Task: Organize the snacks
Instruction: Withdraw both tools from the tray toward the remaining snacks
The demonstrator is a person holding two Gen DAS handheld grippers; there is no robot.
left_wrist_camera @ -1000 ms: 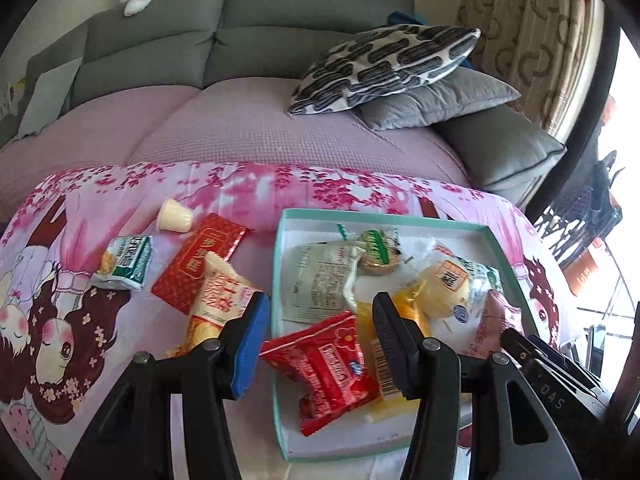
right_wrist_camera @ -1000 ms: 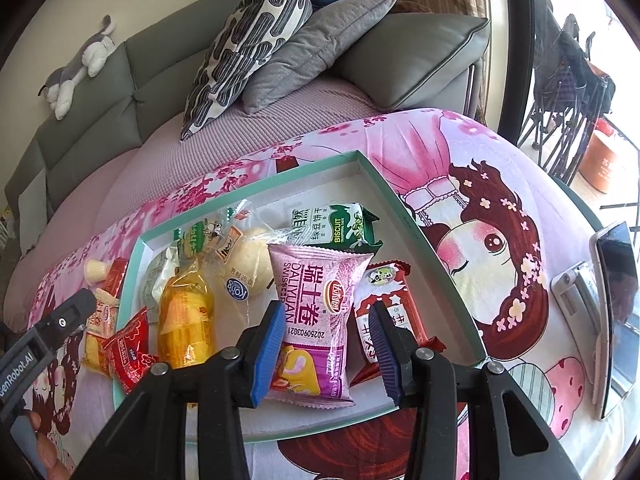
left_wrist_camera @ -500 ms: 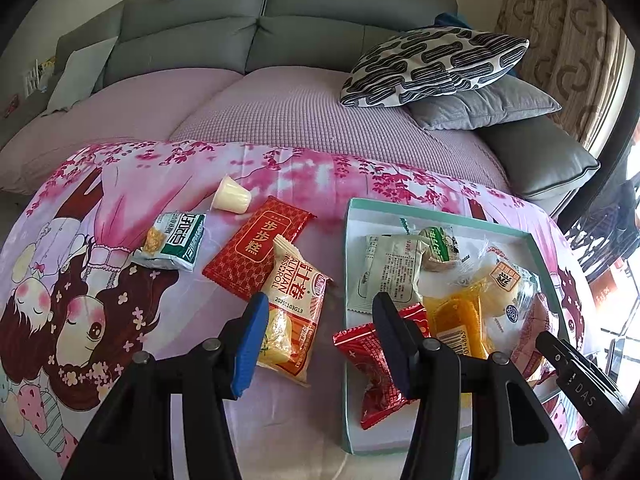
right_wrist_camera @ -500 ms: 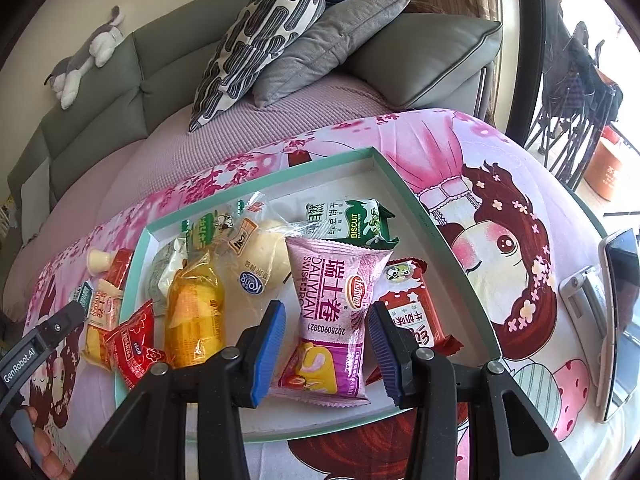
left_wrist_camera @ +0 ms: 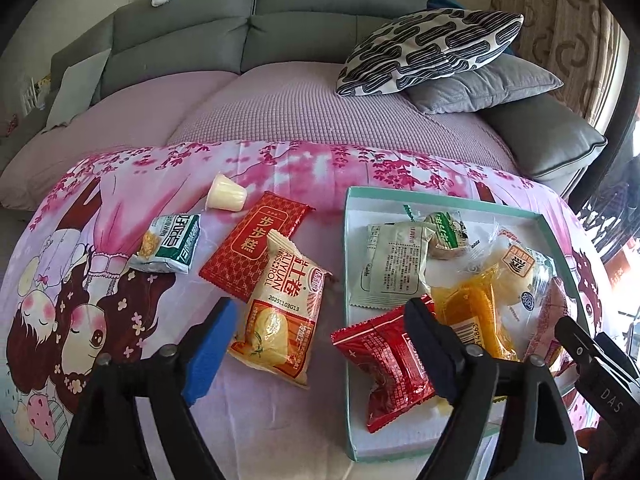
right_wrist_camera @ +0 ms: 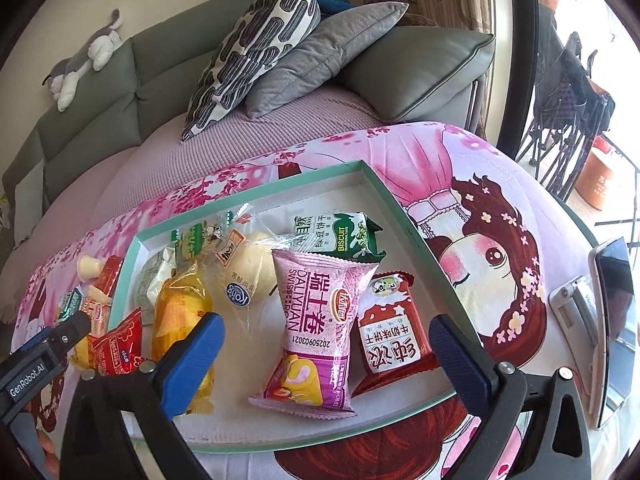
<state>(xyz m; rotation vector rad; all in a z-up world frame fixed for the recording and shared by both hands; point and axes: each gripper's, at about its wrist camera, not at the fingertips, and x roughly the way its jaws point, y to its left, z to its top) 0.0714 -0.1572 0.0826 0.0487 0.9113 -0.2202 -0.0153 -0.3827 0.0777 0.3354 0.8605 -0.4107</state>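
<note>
Opening: L tongs (left_wrist_camera: 320, 344), R tongs (right_wrist_camera: 326, 354), angled down.

Your left gripper (left_wrist_camera: 320, 344): jaws opening, nothing pressed between the fingers (left_wrist_camera: 210, 354). Ahead on the pink cloth (left_wrist_camera: 120, 208): yellow Swiss-roll packet (left_wrist_camera: 282, 312), red cake packet (left_wrist_camera: 254, 246), green-white packet (left_wrist_camera: 170, 242), small pudding cup (left_wrist_camera: 225, 199). In the teal-rimmed tray (left_wrist_camera: 346, 280) (right of these): red packet (left_wrist_camera: 390, 356), white sachet (left_wrist_camera: 394, 266), orange packet (left_wrist_camera: 474, 314), bun (left_wrist_camera: 516, 280).

Left gripper (left_wrist_camera: 322, 344) tilted down toward 12 o'clock, jaws opening, nothing gripped. Right gripper (right_wrist_camera: 326, 354) same tilt, jaws opening, nothing gripped.
</note>
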